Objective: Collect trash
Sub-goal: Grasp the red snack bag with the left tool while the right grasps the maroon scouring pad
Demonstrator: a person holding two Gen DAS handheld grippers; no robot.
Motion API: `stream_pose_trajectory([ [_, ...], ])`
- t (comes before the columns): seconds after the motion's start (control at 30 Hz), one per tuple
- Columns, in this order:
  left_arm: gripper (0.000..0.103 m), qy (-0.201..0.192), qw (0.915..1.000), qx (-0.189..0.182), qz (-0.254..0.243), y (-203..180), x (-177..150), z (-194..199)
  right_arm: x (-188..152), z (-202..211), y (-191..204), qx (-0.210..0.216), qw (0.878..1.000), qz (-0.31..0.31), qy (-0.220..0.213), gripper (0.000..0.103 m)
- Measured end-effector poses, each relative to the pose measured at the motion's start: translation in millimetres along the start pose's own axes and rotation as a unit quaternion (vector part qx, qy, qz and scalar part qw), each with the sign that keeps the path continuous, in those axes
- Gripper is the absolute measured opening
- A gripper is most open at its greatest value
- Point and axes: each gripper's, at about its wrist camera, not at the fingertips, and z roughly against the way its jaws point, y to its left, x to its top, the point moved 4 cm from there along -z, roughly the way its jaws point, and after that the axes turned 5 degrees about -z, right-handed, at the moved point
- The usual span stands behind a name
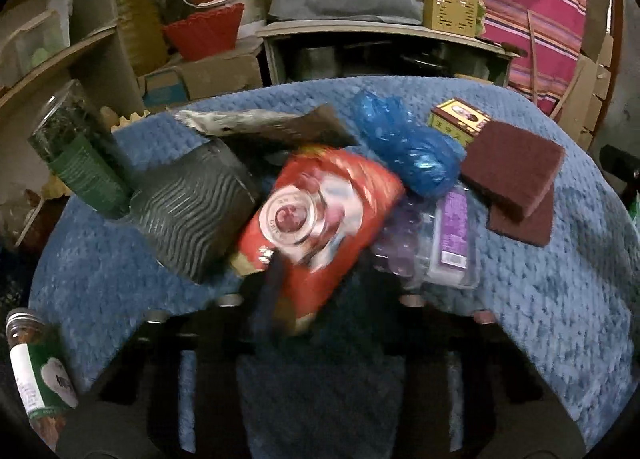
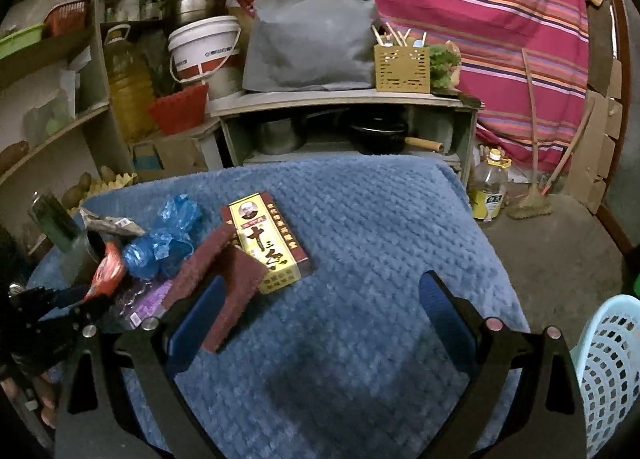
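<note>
My left gripper is shut on a red snack bag and holds it over the blue cloth; the bag is blurred. Under and beside it lie a clear purple-labelled plastic tray, a crumpled blue plastic bag and a brown wrapper. My right gripper is open and empty above the cloth. Its left finger is next to a maroon scouring pad. The red bag and left gripper also show at the left of the right wrist view.
A grey ribbed pot with a green bottle stands left. A yellow-red box and blue bag lie on the cloth. A jar is at lower left. A light blue basket stands at right. Shelves and clutter are behind.
</note>
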Motion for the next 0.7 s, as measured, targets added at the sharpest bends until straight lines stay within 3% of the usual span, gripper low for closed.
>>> stream_pose_trajectory([
  [0.13,0.015,-0.016,0.9998,0.011,0.009,6.3,2.9,6.3,-0.3,-3.4,11.1,-0.006,1.000,0.020,-0.002,0.095],
  [0.23,0.013,-0.037,0.9990,0.018,0.013,8.1,4.9,18.4,0.4,-2.5,17.1,-0.005,1.000,0.024,-0.007,0.095],
  [0.7,0.011,-0.101,0.9928,0.024,0.060,26.9,0.7,77.8,-6.4,-13.7,59.8,0.018,0.998,0.052,-0.004,0.094],
])
